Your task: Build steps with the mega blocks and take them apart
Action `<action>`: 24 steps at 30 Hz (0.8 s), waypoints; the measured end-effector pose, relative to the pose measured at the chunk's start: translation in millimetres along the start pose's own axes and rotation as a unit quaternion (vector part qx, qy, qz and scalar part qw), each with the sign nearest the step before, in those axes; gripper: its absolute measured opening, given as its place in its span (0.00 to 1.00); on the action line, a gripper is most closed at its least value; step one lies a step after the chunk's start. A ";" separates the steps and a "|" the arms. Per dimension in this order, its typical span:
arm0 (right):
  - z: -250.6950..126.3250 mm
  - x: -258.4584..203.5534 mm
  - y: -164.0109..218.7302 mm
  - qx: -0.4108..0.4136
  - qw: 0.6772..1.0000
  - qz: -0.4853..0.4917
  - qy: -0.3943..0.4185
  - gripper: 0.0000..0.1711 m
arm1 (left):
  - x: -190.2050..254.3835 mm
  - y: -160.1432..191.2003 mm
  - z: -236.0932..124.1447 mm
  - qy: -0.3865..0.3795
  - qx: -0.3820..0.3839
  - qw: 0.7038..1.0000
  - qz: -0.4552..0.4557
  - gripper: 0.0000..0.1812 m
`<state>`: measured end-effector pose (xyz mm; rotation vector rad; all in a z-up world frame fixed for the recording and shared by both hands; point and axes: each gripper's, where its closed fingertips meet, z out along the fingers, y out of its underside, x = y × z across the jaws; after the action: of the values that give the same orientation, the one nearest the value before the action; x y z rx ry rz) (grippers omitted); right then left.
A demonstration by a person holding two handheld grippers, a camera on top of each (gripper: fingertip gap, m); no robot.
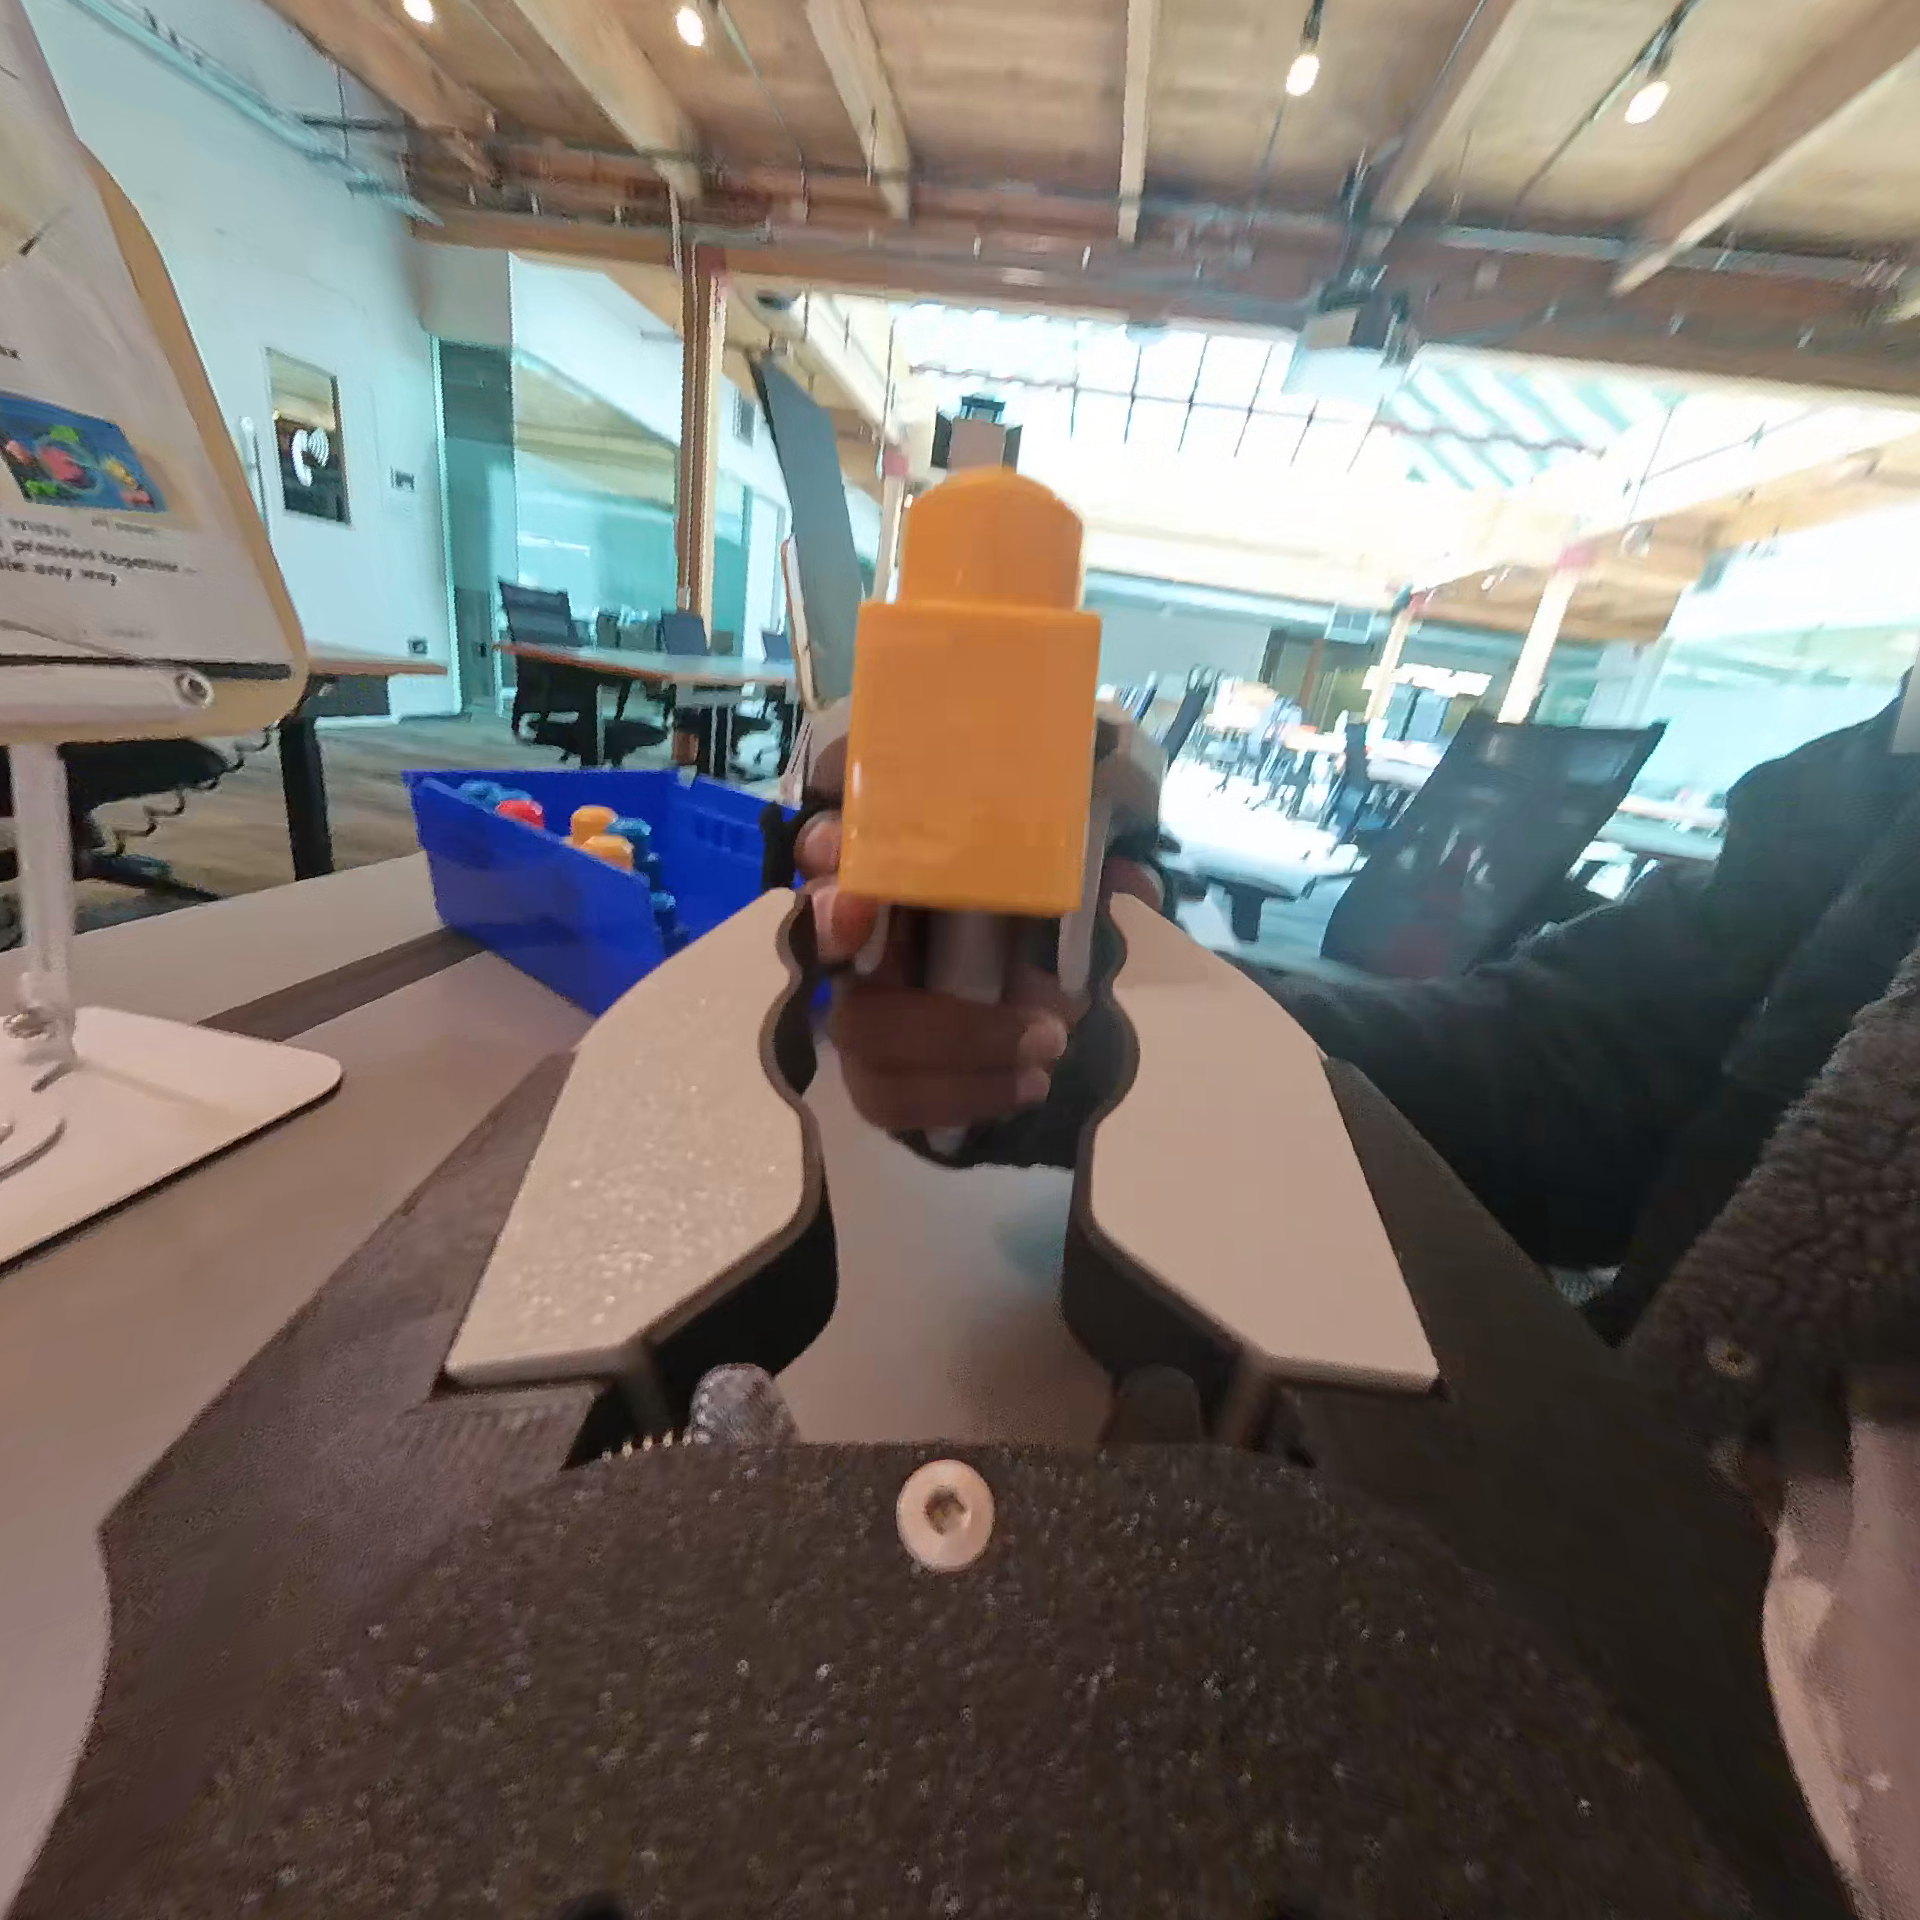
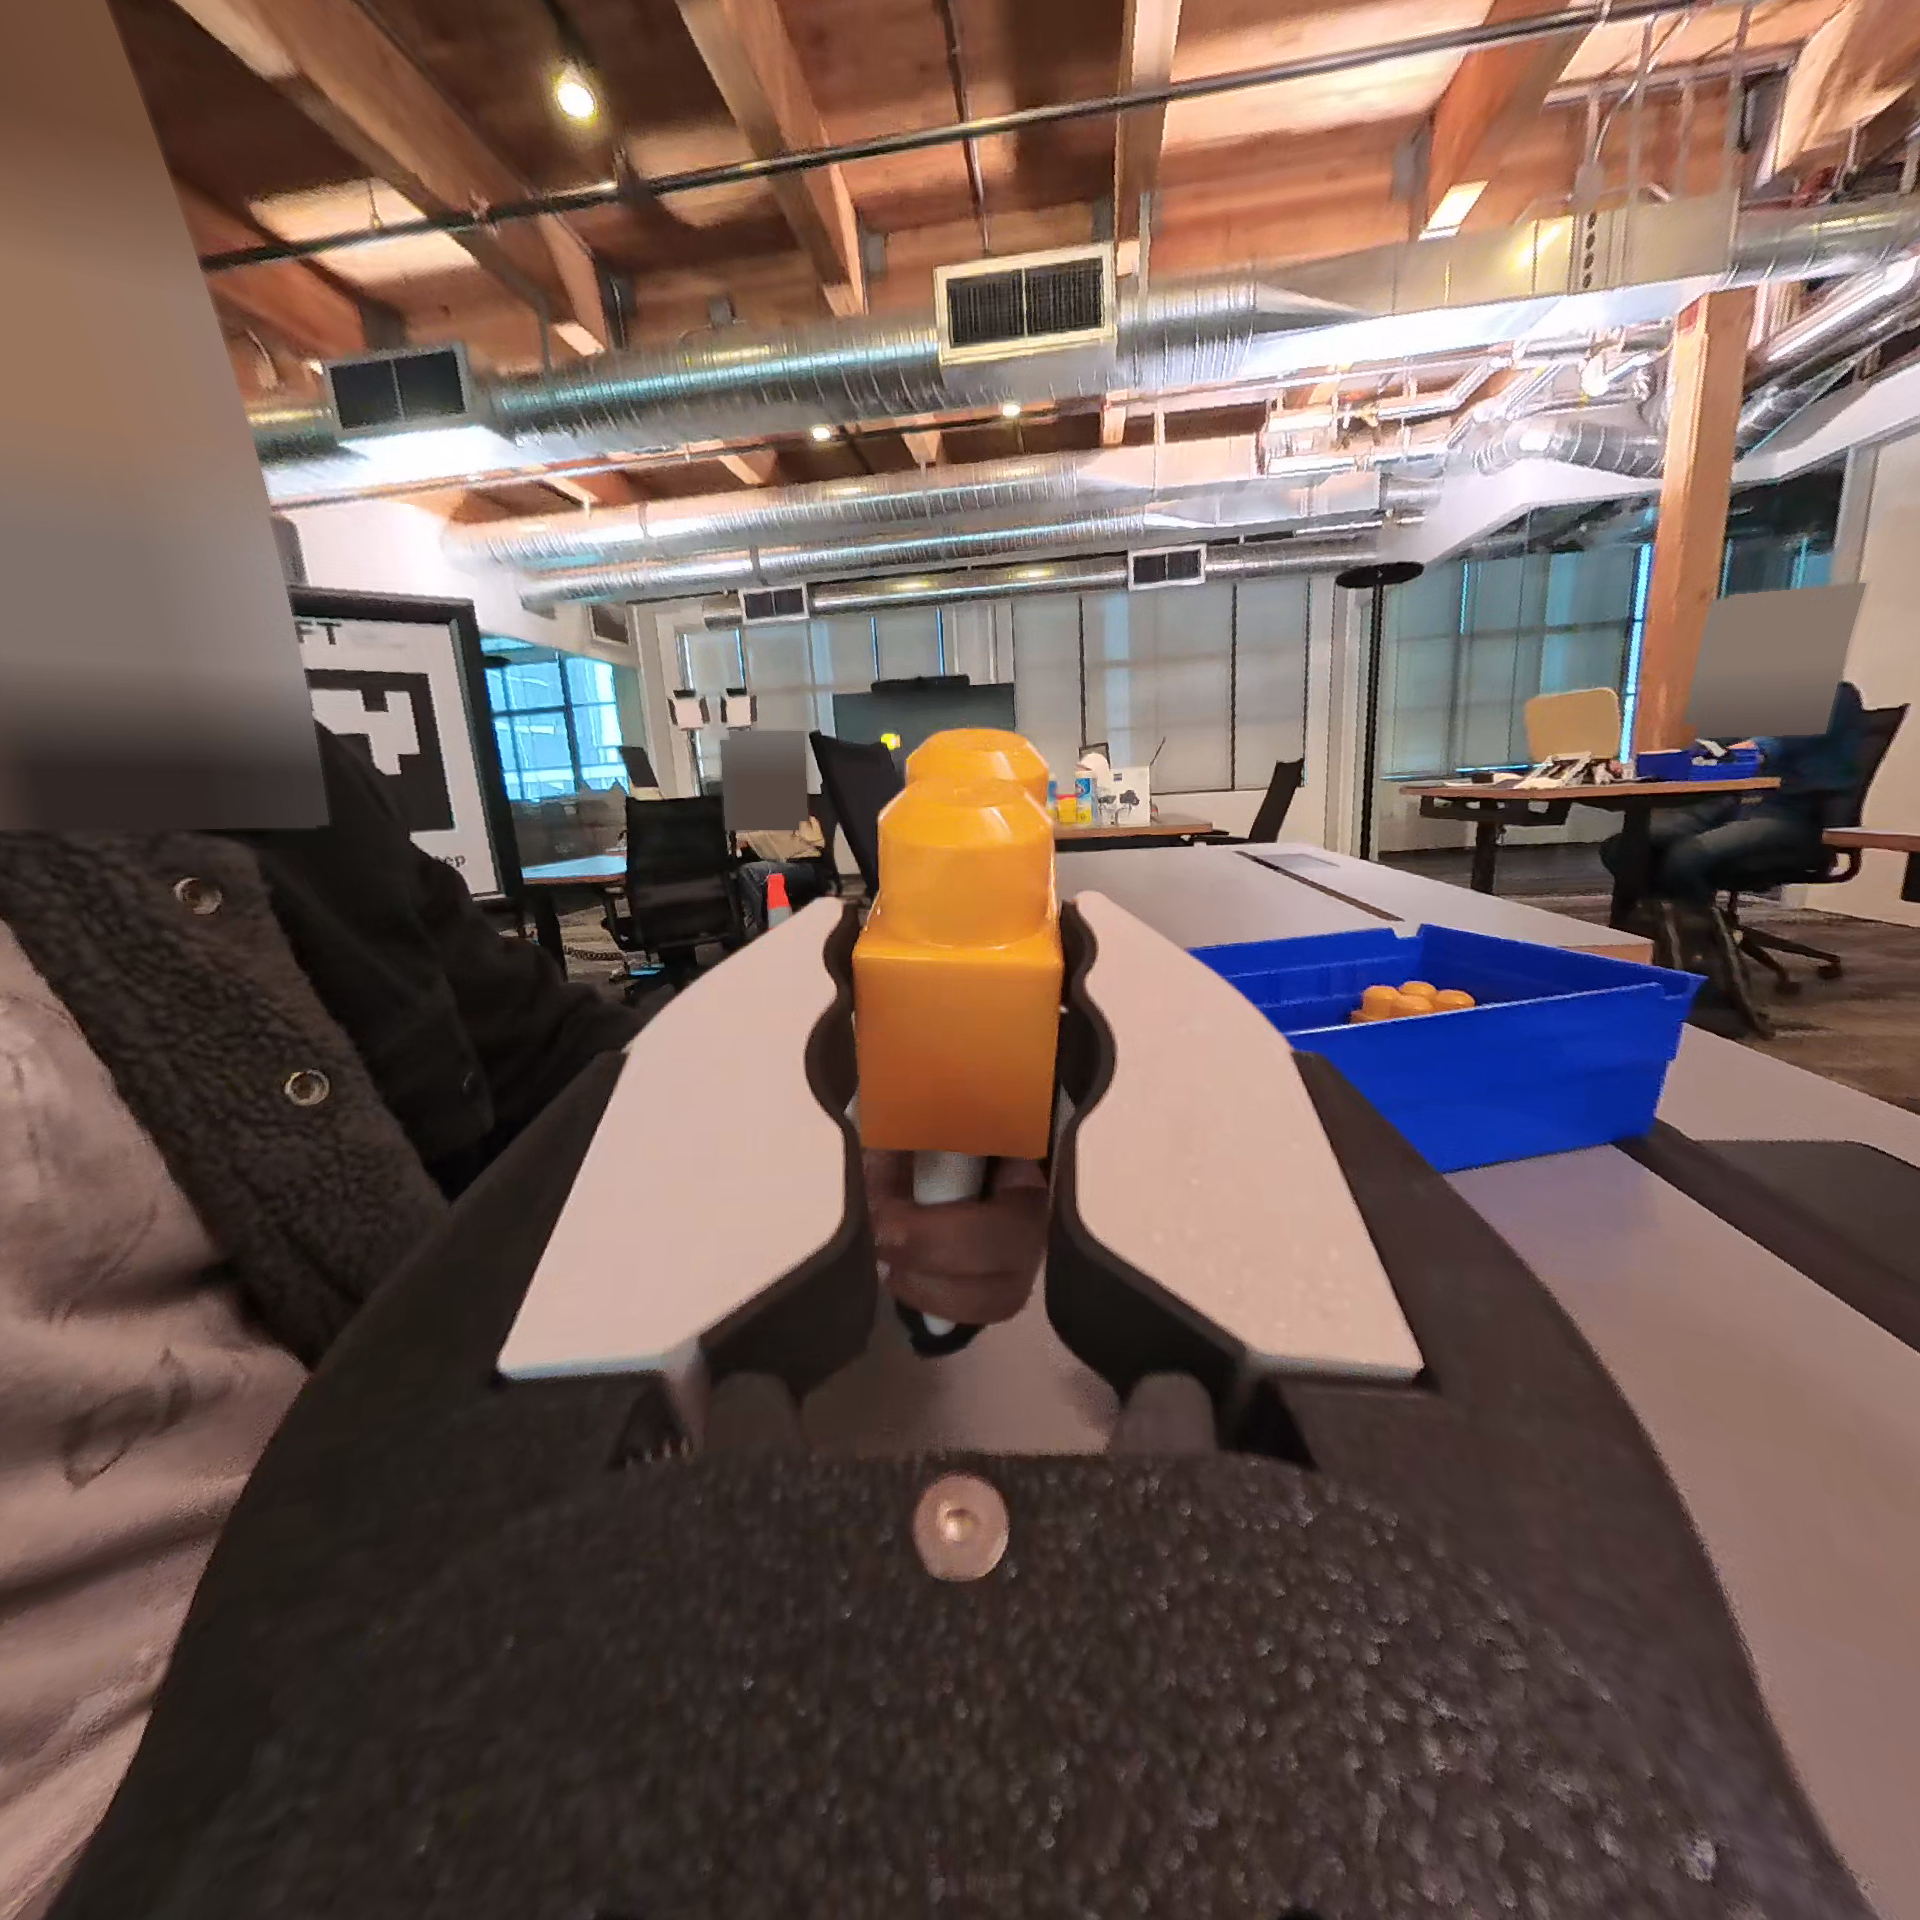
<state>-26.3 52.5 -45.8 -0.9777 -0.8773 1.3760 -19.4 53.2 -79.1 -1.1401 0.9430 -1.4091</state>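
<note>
- table (image 1: pixel 260 1247): grey top with a darker strip running across it; carries the bin and the stand; seen under both grippers.
- person's dark fleece sleeve (image 1: pixel 1558 1039): enters from the right in the left wrist view, from the left in the right wrist view, reaching to the far gripper's handle.
- blue bin (image 2: pixel 1507 1049): open-topped, with an inner divider; on the table, to the right and beyond the right gripper. in the left wrist view it sits left of centre, beyond the fingertips.
- document stand (image 1: pixel 125 1091): white flat base and thin post at the near left of the left wrist view, holding a tilted printed sheet.
- right gripper (image 2: pixel 958 987): grey-faced fingers with black wavy inner edges, clenched on the orange block; both inner edges press against the block's side walls.
- left gripper (image 1: pixel 951 925): same build; fingers parted, released. the orange block sits just beyond and above the tips; touching or apart cannot be told.
- orange block (image 2: pixel 956 1039): upright, two studs on top, one behind the other in the right wrist view; raised above the table, between the two facing grippers. in the left wrist view it shows one end wall and one stud.
- hand (image 1: pixel 935 1039): wrapped on the far gripper's grey handle, directly below the block.
- loose blocks (image 1: pixel 603 831): orange, red and blue pieces inside the bin; an orange multi-stud piece shows in the right wrist view.
</note>
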 end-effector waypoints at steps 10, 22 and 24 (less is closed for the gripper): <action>6.7 0.3 6.3 0.036 0.999 0.030 -0.006 0.21 | 3.1 -26.0 -3.4 0.001 0.097 0.994 -0.040 0.23; 4.3 -1.5 13.6 0.016 0.999 0.037 -0.022 0.21 | 4.6 -24.3 -5.5 0.008 0.090 0.996 -0.028 0.22; 3.7 -1.1 15.1 0.006 0.999 0.030 -0.020 0.21 | 4.3 -22.6 -5.5 0.010 0.079 0.996 -0.026 0.21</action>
<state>-35.4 50.8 -58.4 -0.9772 -0.8736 1.4546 -30.2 52.1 -58.0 -1.0410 0.8050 -1.5113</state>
